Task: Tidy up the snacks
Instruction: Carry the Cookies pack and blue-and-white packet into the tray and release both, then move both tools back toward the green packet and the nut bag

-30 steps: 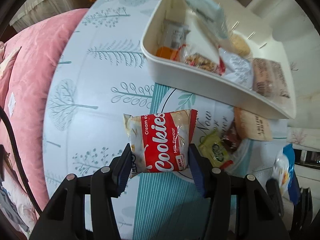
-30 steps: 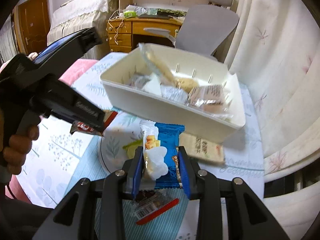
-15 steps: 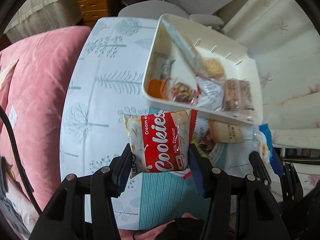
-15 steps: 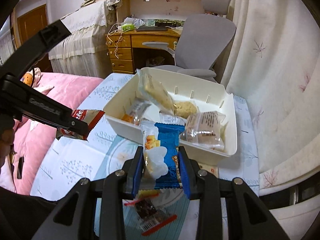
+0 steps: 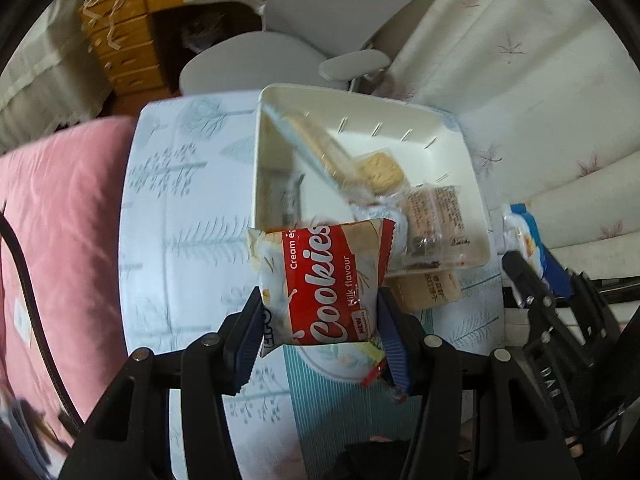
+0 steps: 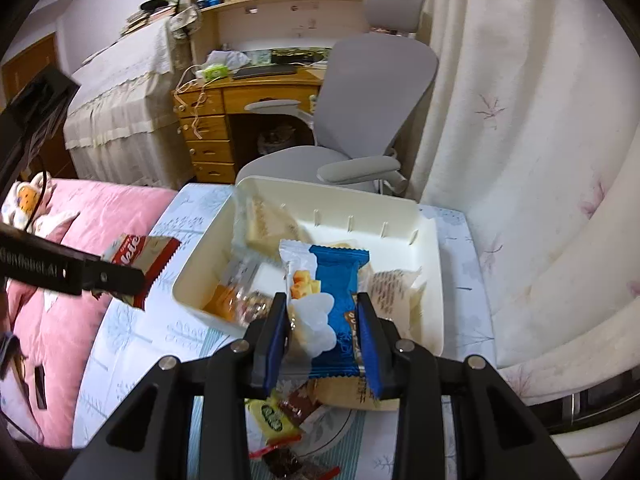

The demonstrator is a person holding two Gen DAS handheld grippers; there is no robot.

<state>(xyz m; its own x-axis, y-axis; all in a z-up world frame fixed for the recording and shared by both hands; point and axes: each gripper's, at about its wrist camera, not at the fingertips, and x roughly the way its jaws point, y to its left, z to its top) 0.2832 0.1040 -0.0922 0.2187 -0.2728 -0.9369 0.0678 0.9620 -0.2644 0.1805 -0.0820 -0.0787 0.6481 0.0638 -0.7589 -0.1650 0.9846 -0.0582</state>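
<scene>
My left gripper [image 5: 318, 330] is shut on a red and white cookies packet [image 5: 320, 286], held in the air over the table just in front of the white bin [image 5: 468, 152]. My right gripper [image 6: 322, 334] is shut on a blue and white snack packet [image 6: 328, 300], raised above the near wall of the same white bin [image 6: 430, 248]. The bin holds several wrapped snacks. In the right wrist view the left gripper [image 6: 120, 278] with the cookies packet [image 6: 140, 260] hangs at the left. The blue packet [image 5: 524, 240] shows at the right edge of the left wrist view.
A round table with a tree-print cloth [image 5: 176, 240] carries a plate [image 6: 320, 436] with loose small snacks [image 6: 276, 416]. A tan wrapped bar [image 5: 428, 288] lies by the bin. A pink bed [image 5: 52, 220] is left, a grey chair [image 6: 360, 120] and desk behind, curtains right.
Both grippers have risen with their packets and moved toward the bin. The table and bin now look smaller and farther below; more of the chair and desk shows.
</scene>
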